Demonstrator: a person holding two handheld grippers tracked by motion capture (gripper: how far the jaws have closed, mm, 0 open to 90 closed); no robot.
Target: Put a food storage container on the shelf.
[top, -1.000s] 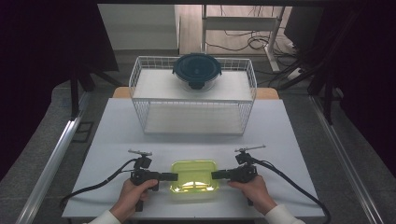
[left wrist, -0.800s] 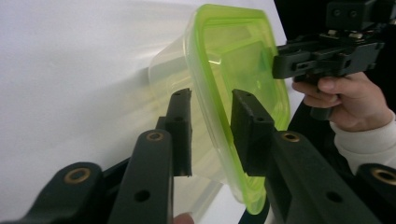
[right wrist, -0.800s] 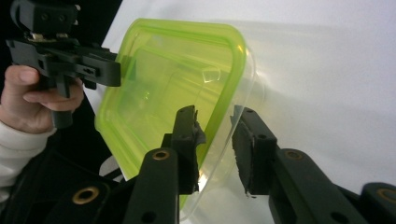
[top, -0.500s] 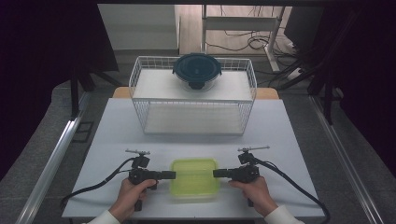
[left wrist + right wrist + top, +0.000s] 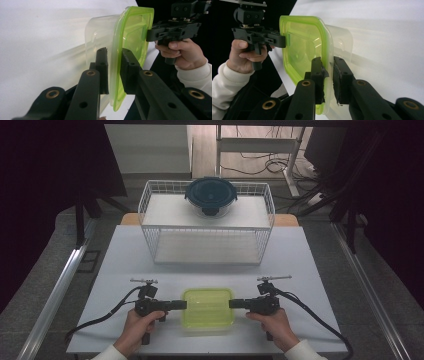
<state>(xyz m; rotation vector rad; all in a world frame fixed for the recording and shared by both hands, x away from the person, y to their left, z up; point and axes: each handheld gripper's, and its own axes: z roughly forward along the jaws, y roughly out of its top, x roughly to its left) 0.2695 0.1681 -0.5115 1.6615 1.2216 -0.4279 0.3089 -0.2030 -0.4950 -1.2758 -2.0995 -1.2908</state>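
A clear rectangular container with a lime-green lid (image 5: 207, 307) sits near the table's front edge between both hands. My left gripper (image 5: 184, 304) comes in from its left side. In the left gripper view that gripper (image 5: 113, 53) is shut on the green lid rim (image 5: 117, 75). My right gripper (image 5: 231, 303) meets the container's right side. Its jaws have just been closing. In the right gripper view the right gripper (image 5: 327, 62) has the lid rim (image 5: 325, 82) pinched between its pads. Each gripper view shows the other gripper at the far rim, the right gripper (image 5: 150, 35) and the left gripper (image 5: 284, 41).
A white wire basket (image 5: 207, 237) stands at the back of the white table (image 5: 130, 255). A round container with a dark blue lid (image 5: 210, 195) rests on its upper shelf. Cables trail from both grippers toward the table's front corners.
Both pairs of jaws have narrowed onto the container's lid rim. The hands have stayed about where they were.
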